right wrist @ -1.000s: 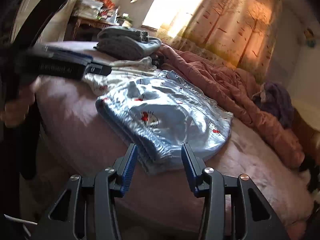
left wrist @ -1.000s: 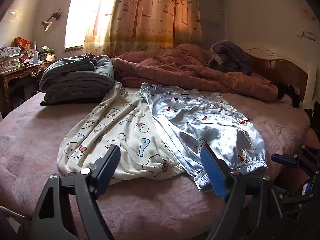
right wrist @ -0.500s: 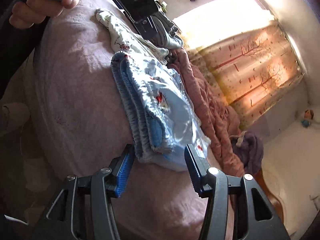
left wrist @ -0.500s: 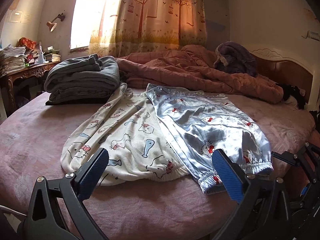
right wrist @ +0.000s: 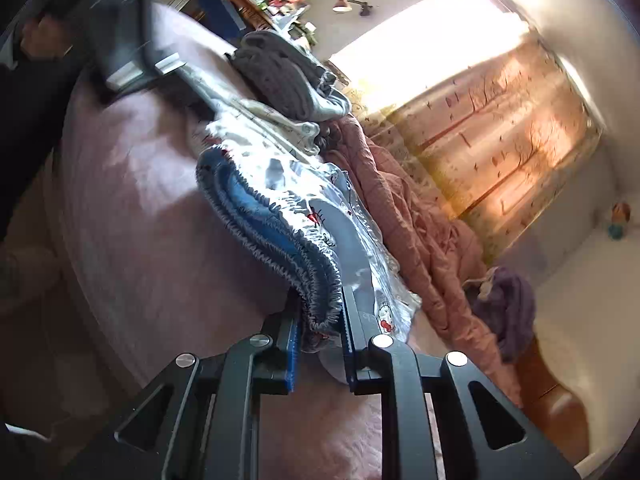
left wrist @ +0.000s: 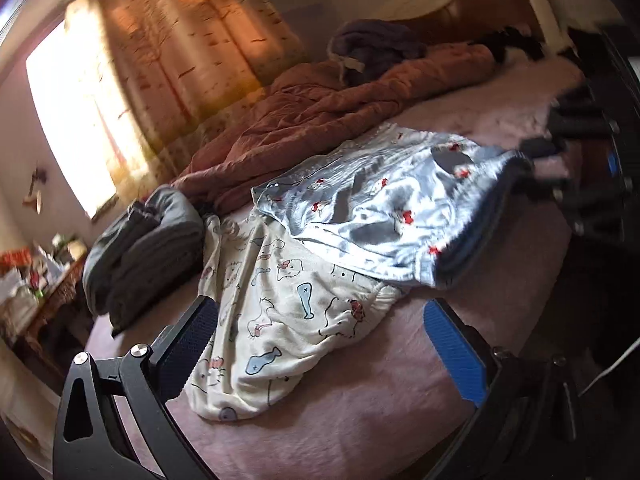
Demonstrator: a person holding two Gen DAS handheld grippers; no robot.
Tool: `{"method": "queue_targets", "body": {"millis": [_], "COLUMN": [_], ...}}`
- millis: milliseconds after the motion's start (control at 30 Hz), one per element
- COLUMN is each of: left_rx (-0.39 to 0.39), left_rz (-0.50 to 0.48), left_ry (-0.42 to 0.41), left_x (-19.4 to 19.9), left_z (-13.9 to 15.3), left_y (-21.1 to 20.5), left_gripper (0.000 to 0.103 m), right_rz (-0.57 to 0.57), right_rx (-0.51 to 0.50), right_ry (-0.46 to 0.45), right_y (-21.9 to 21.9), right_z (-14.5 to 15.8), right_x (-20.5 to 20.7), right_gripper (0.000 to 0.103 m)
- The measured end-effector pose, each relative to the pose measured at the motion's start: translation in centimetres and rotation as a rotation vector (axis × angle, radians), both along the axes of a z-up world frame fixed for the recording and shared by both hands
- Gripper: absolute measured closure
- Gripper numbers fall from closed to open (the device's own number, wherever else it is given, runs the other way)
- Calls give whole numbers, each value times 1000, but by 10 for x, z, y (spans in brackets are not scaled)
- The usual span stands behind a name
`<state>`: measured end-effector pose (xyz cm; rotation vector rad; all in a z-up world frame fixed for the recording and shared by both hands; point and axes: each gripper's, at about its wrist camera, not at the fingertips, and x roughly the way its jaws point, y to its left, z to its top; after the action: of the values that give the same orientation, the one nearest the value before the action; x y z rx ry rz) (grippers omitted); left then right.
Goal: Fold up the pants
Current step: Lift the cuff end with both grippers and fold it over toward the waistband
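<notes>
Right wrist view: the right gripper (right wrist: pixel 320 344) has just been closing and now pinches the gathered elastic waistband of the shiny blue pants (right wrist: pixel 304 216), which lie on the pink bedsheet (right wrist: pixel 132 208) near the bed's edge. Left wrist view: the left gripper (left wrist: pixel 328 344) stands wide with nothing between its 2 fingers, hovering over the cream cartoon-print pants (left wrist: pixel 280 320); the blue pair (left wrist: pixel 372 216) overlaps these, its waistband end lifted toward the right gripper (left wrist: pixel 560 164), blurred at frame right.
</notes>
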<state>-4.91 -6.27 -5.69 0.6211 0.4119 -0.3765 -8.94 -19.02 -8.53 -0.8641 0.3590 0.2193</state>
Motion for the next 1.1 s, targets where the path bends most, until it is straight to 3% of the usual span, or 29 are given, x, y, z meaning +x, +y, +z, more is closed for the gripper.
{"method": "queue_targets", "body": {"millis": [133,200,300,433,500,567,600,633,800,967,1100], "left_rx": [6,24,62,76,108,109,76,33,-70,-122,-224], "left_rz": [-142,-182,-260,-357,-385,-376,-366,-364,-374,-302,-247], "left_ry": [55,37,-34,-21,-23,36,90,131,162,182,276], "left_x": [4,10,15,26,29,37,43,48,62,99,150], "left_z": [1,1,-1,-4,-9,-10,-9,-6,19,40,50], "left_y": [-2,-8,-23,-43,-52,-57,-55,-52,-43,-55,-60], "left_gripper": [2,7,15,27,39,87,91,92,95,96,96], "right_rz": [-2,-1,-1,3,8,15,19,24,64,54,23], "right_rx": [198,275,349,401,411,410,404,399,469,593,666], "right_ry": [120,155,179,187,190,196,199,202,330,365,367], "right_y": [-22,-32,-42,-49,-49,-48,-48,-48,-64,-86,-102], "right_z": [29,40,47,48,48,48,48,47,52,74,88], "right_x": [23,32,36,37,35,36,37,37,51,88,132], "right_gripper": [85,85,85,85,85,85,85,85,85,85,85]}}
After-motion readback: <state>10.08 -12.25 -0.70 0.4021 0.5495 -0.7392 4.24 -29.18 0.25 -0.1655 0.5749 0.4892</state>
